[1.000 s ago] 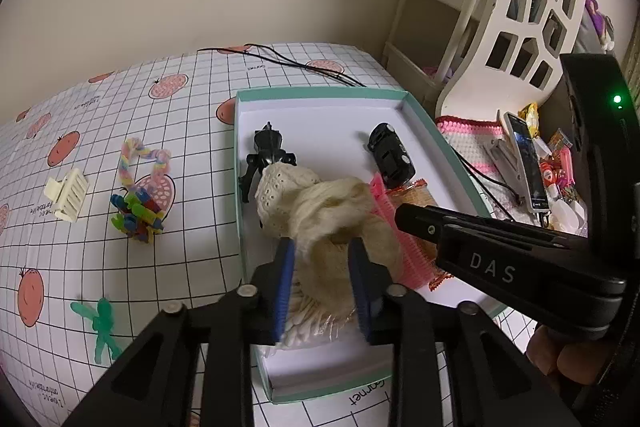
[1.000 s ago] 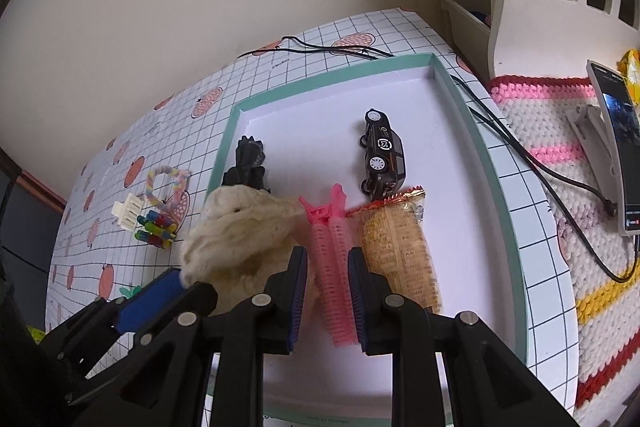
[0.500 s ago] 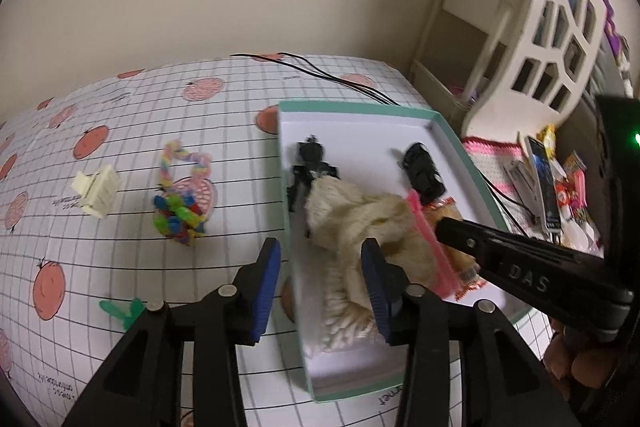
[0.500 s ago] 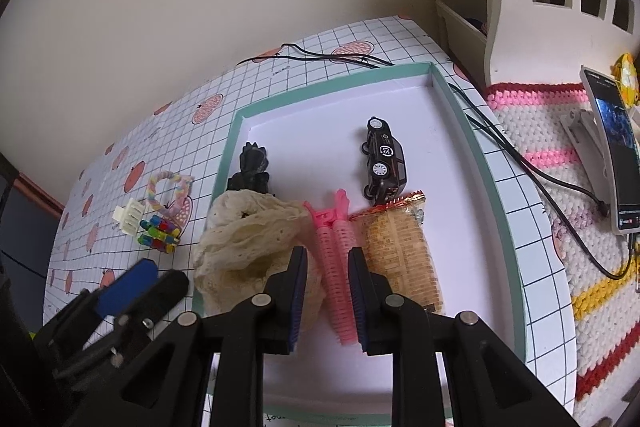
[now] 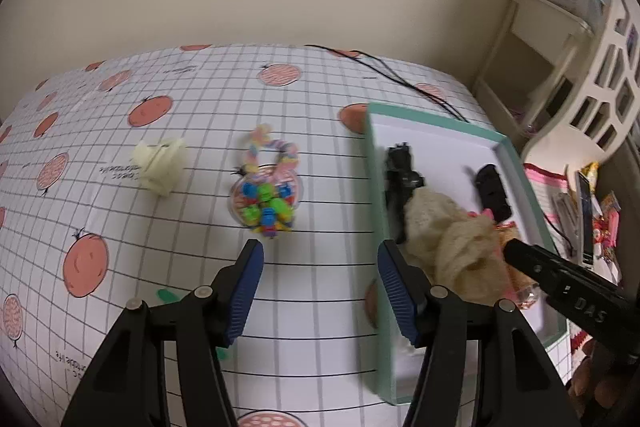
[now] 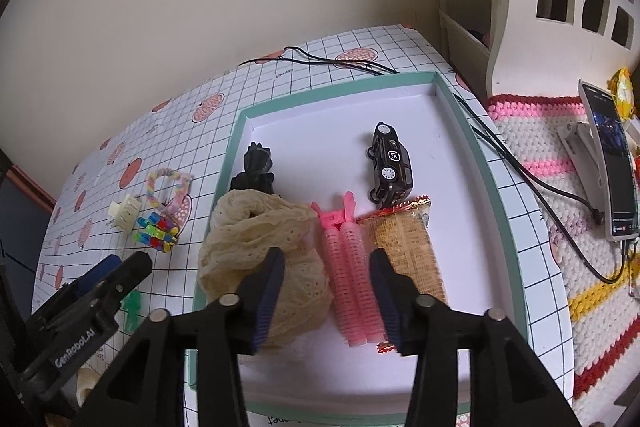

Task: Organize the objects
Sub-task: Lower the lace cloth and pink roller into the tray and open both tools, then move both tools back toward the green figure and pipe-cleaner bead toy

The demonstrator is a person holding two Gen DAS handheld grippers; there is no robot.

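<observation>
Both hand-held grippers are wide open and hold nothing. The left hand-held gripper (image 5: 320,281), marked "GenRobot.AI", hangs over the counter (image 5: 192,99) beside the green box (image 6: 506,203). The right hand-held gripper (image 6: 326,289), marked "DAS", hangs over the pink curler (image 6: 352,267), cream cloth (image 6: 256,239) and snack pack (image 6: 408,247) inside.

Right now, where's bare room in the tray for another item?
Free: the far strip of the tray beyond the toy car, and its right side beside the snack packet. Crowded: the near left, with cream cloth, pink hair rollers and packet side by side.
</observation>
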